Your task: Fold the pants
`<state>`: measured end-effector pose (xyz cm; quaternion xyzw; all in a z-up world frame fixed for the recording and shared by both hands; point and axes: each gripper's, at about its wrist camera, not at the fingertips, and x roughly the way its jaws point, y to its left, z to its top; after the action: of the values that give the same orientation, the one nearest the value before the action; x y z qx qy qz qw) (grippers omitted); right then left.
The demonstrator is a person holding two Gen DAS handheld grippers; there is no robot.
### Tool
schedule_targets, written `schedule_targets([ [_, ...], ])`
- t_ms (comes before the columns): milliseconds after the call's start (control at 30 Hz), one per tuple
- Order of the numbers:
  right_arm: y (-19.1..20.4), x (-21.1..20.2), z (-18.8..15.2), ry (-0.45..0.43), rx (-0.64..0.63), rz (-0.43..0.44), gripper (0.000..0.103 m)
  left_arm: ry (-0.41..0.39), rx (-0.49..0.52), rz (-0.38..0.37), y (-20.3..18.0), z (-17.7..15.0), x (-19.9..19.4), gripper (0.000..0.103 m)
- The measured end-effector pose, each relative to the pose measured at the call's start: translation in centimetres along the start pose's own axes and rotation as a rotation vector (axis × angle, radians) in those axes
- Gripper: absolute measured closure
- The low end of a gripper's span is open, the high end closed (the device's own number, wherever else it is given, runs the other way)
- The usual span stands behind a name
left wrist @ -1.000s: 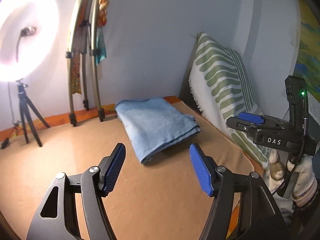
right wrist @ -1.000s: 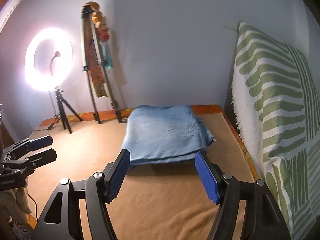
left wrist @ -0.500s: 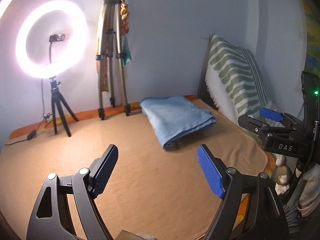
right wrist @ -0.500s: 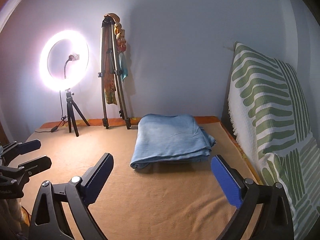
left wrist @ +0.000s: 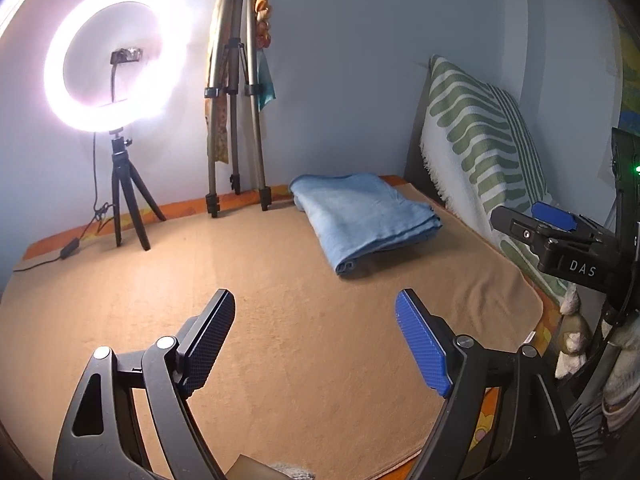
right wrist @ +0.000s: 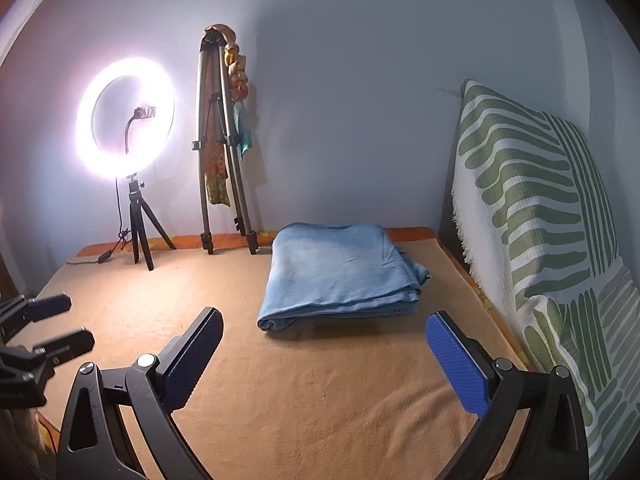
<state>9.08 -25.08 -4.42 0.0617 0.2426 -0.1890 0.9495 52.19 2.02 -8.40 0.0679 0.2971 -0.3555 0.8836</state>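
Note:
The pants (left wrist: 360, 212) (right wrist: 340, 272) are light blue and lie folded into a thick rectangle at the far right of the tan blanket (left wrist: 280, 320). My left gripper (left wrist: 314, 300) hovers over the blanket well short of them, open and with nothing between its blue pads. My right gripper (right wrist: 325, 316) stands open and empty just in front of the pants' near folded edge, not touching it. Each view catches the other gripper at its edge: the right gripper (left wrist: 536, 216) at the right, the left gripper (right wrist: 68, 324) at the left.
A lit ring light (left wrist: 112, 60) on a small black tripod (right wrist: 140, 232) stands at the back left, its cable trailing on the blanket. A folded tripod (left wrist: 236, 120) hung with scarves leans on the wall. A green-striped white cushion (right wrist: 540, 220) lines the right side.
Both grippers have drawn back from the folded pants, which now look smaller and farther away. Both pairs of jaws have spread wider. The pants have not moved.

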Motion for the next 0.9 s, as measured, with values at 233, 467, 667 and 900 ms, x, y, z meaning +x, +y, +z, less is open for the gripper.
schedule_targets([
  [233,0.7,0.5,0.0,0.004,-0.007,0.001,0.000,-0.012,-0.003,-0.021,-0.1,0.2,-0.6,0.020],
  [467,1.0,0.5,-0.1,0.004,-0.012,-0.005,0.000,-0.022,-0.018,-0.020,0.3,0.1,-1.2,0.020],
  [667,1.0,0.4,-0.2,0.002,-0.008,-0.005,0.000,-0.020,-0.012,-0.015,0.2,0.1,-1.1,0.020],
  [900,1.1,0.1,-0.1,-0.001,-0.009,-0.006,0.000,-0.013,-0.003,-0.020,0.0,0.0,-0.9,0.020],
])
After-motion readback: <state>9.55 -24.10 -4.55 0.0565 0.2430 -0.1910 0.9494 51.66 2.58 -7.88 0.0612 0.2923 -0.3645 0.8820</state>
